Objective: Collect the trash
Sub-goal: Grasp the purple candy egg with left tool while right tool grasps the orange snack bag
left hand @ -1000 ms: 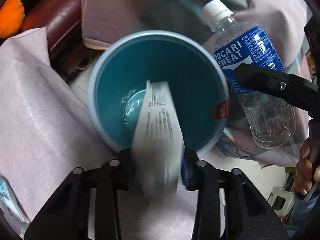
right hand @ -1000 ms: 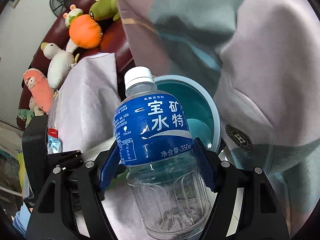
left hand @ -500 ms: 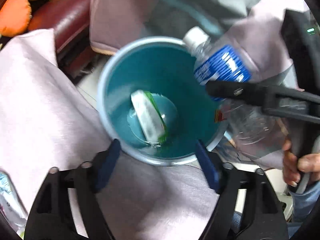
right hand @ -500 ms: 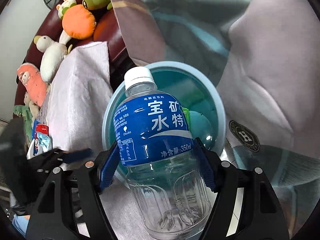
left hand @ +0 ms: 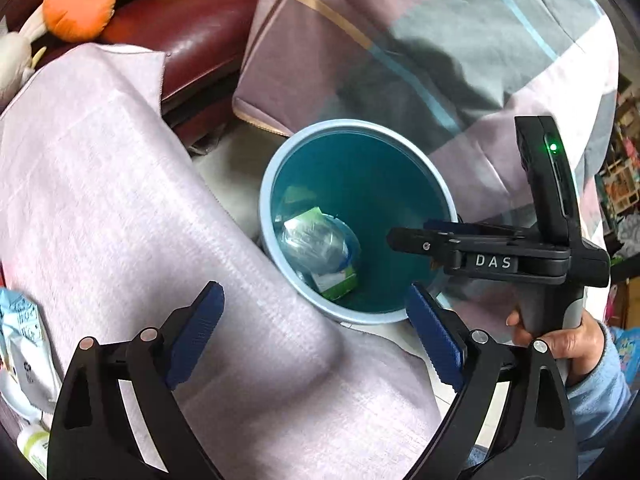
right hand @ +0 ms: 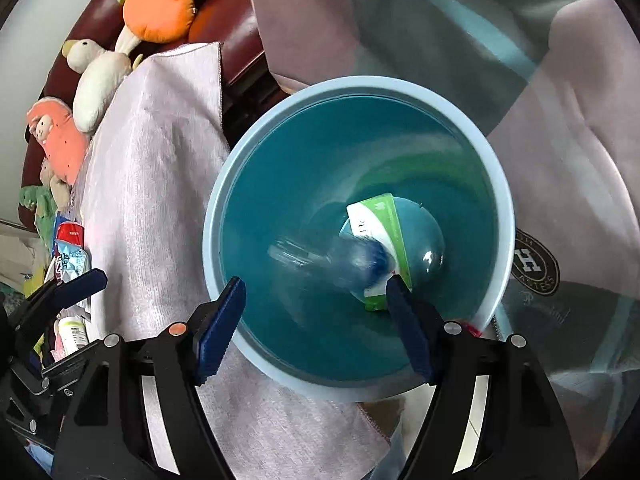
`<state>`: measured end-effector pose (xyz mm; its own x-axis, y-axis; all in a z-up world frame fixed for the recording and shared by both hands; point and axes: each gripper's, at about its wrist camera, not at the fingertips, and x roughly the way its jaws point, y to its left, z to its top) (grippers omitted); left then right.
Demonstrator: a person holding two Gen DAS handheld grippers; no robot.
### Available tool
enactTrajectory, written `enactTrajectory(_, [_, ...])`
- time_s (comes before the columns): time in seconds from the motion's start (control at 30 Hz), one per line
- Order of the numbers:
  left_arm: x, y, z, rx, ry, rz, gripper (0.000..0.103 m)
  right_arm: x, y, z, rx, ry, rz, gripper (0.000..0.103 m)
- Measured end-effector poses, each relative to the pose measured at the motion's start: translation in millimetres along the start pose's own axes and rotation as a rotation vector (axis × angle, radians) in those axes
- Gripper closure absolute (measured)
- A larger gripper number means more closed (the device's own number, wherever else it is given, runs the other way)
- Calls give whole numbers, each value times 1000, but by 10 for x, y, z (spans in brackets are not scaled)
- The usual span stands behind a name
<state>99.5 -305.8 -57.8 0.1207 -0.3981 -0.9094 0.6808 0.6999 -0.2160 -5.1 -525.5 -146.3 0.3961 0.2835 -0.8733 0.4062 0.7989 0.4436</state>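
A light blue bin [left hand: 360,220] [right hand: 352,236] with a teal inside stands between a cloth-covered seat and a quilt. Inside it lie a green-and-white carton [left hand: 334,282] [right hand: 380,216] and a clear plastic bottle with a blue label [left hand: 312,240] [right hand: 332,260], blurred in the right wrist view. My left gripper [left hand: 316,336] is open and empty over the cloth near the bin's rim. My right gripper [right hand: 316,320] is open and empty just above the bin's mouth; it also shows in the left wrist view [left hand: 404,236].
A pink-grey cloth [left hand: 120,220] covers the seat at left. Snack wrappers and a small bottle [right hand: 72,264] lie at its far left. Plush toys [right hand: 156,4] sit on the dark red sofa. A patchwork quilt [left hand: 400,60] hangs behind the bin.
My left gripper let the carton fall into the bin and pulled back. My right gripper moved over the bin and opened; the bottle dropped inside.
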Motion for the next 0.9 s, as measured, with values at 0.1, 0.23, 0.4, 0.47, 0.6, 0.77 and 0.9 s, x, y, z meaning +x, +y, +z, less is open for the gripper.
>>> enactTrajectory(0.1, [-73, 41, -37, -12, -14, -1, 11, -83, 76, -25, -12, -14, -15, 33])
enactTrajectory(0.23, [-262, 136, -140, -35, -44, 3, 11, -234, 246, -103, -44, -36, -32, 30])
enactTrajectory(0.4, [-603, 389, -388, -74, -88, 30, 11, -355, 484, -201, -82, -47, -29, 26])
enactTrajectory(0.47, [-781, 538, -519, -95, -109, 45, 11, -397, 620, -261, -104, -47, -21, 25])
enactTrajectory(0.6, [-1084, 848, -803, -139, -140, 76, 10, -440, 948, -437, -162, -31, -7, 24])
enactTrajectory(0.77, [-1378, 1100, -1239, -189, -162, 127, 10, -476, 1358, -708, -235, 3, 4, 21])
enactTrajectory(0.9, [-1515, 1267, -1599, -233, -164, 148, 10, -463, 1715, -983, -319, 54, 15, 21])
